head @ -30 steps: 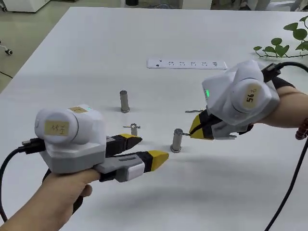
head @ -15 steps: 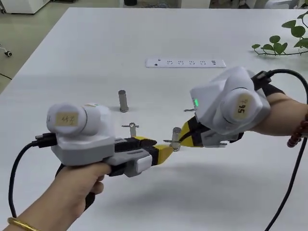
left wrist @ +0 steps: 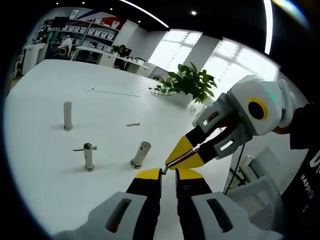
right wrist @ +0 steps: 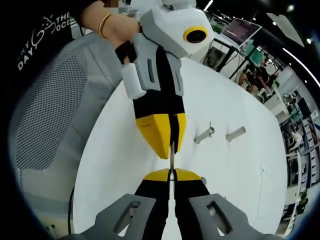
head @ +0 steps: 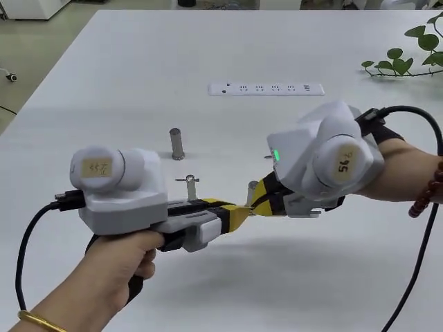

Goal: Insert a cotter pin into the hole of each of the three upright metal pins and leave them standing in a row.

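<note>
Three short grey cylindrical metal pins (head: pixel 176 144) stand on the white table (head: pixel 138 62) in the head view. One at the back is bare, the middle one already carries a cross-piece, and the third is half hidden behind yellow fingertips. The left gripper (head: pixel 235 211) and the right gripper (head: pixel 261 200) meet tip to tip just beside that third pin. A white power strip (head: pixel 266 89) lies well beyond.

In the left gripper view, the left gripper (left wrist: pixel 168 174) has its jaws drawn nearly together on one end of a thin silvery wire cotter pin (left wrist: pixel 182 156). The right gripper (left wrist: pixel 171 163) is pressed onto the rest of it. The bare pin (left wrist: pixel 141 154) stands near, and a spare wire pin (left wrist: pixel 132 124) lies loose farther back.

In the right gripper view, the cotter pin (right wrist: pixel 171 162) bridges the short gap between the right gripper (right wrist: pixel 171 176) and the left gripper (right wrist: pixel 171 150), and both pinch it.

The cotter pin looks very light, stiff but springy, and slick enough to swivel in smooth jaws. The best hold is probably near its head, leaving the straight legs free to enter the hole. The metal pin has a small foot, so a sideways push would likely topple it.
</note>
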